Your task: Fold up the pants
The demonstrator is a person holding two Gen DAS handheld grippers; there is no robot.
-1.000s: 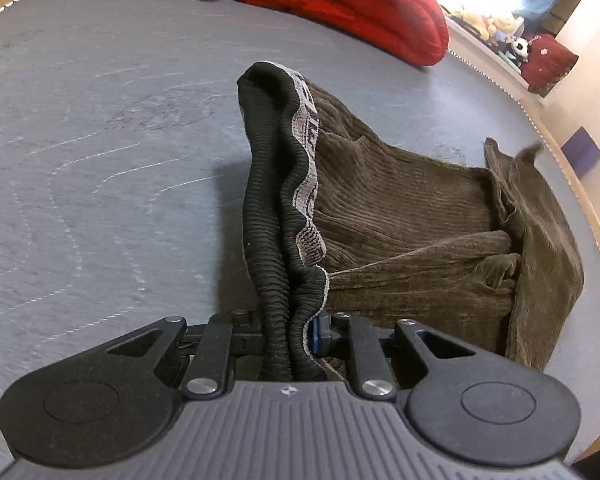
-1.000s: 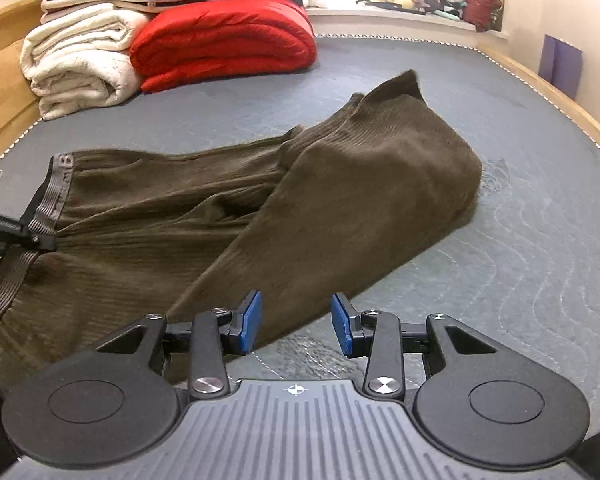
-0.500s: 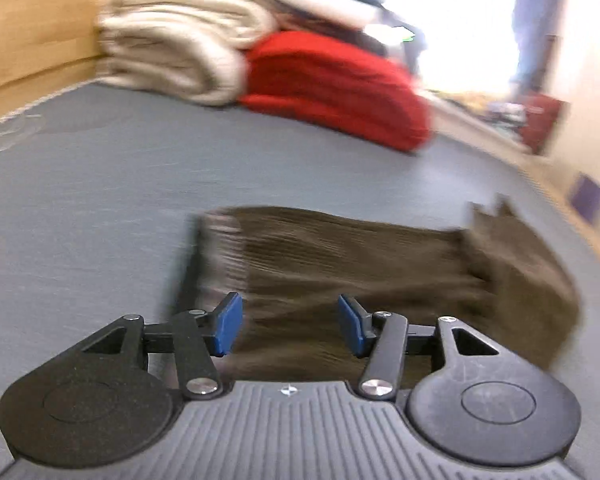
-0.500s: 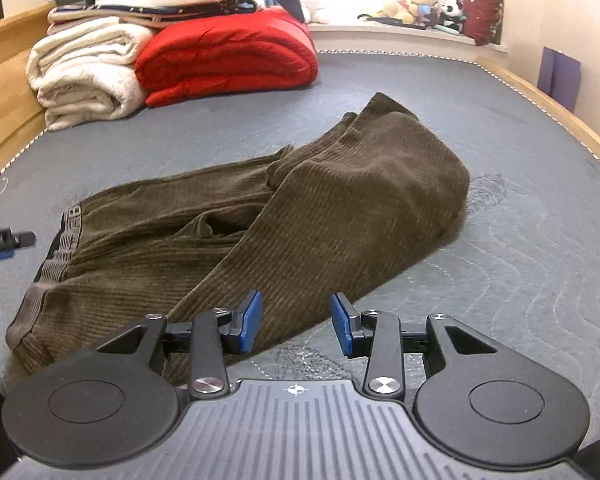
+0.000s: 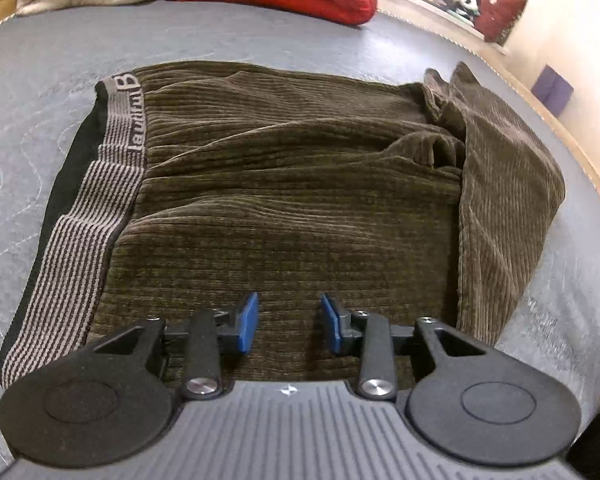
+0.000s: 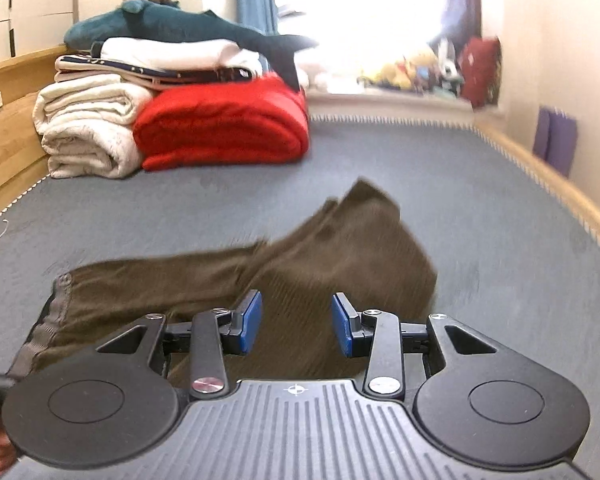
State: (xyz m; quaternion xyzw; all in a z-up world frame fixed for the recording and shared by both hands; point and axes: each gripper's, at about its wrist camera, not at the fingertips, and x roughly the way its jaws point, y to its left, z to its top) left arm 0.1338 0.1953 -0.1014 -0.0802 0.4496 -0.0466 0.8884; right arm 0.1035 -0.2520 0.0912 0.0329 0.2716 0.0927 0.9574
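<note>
Lying on a grey mattress [image 5: 340, 40], brown pants [image 5: 300, 184] look partly folded; left gripper [image 5: 288, 324] and right gripper [image 6: 297, 326] both gape wide, empty.

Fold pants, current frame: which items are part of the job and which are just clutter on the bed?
Job:
- brown corduroy pants, lying on the grey mattress
- striped waistband
- left gripper, open, above the pants
- right gripper, open, holding nothing

Clutter:
- red blanket
- cream blanket
- plush shark atop the folded stack
- stuffed toys on the ledge
</note>
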